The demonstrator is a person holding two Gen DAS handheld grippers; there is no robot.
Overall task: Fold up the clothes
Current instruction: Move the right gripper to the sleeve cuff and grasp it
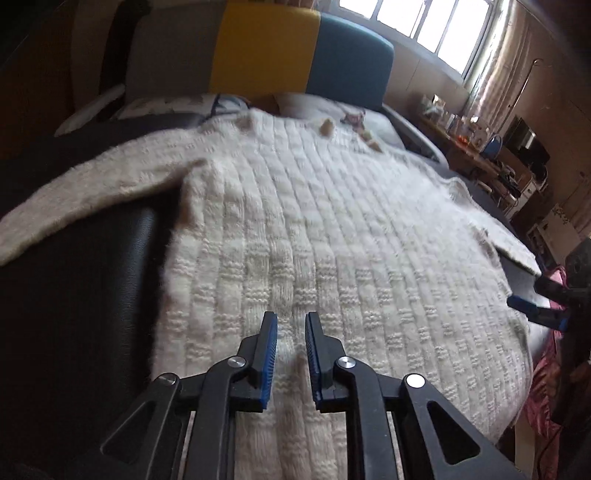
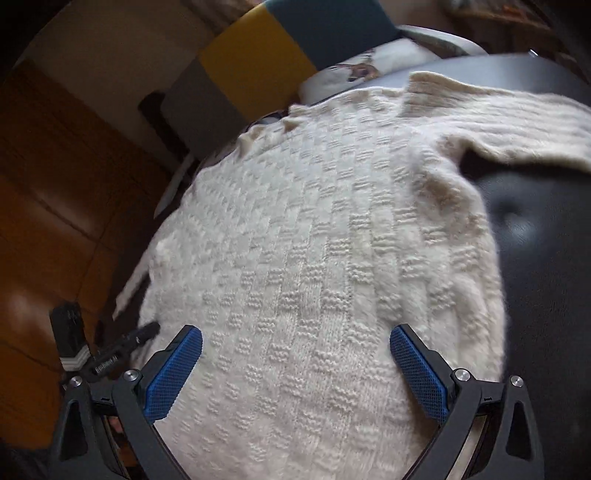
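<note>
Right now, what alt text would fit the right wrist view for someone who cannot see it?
A cream knitted sweater lies spread flat on a dark padded surface. The right gripper hovers over its lower part, blue-padded fingers wide apart and holding nothing.

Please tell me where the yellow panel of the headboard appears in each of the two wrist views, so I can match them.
Left wrist view: the yellow headboard panel is at top centre, behind the cream knitted sweater.
Right wrist view: the panel is at top, left of centre, tilted.
Shared landmark: the teal headboard panel adjoins it on the right.
</note>
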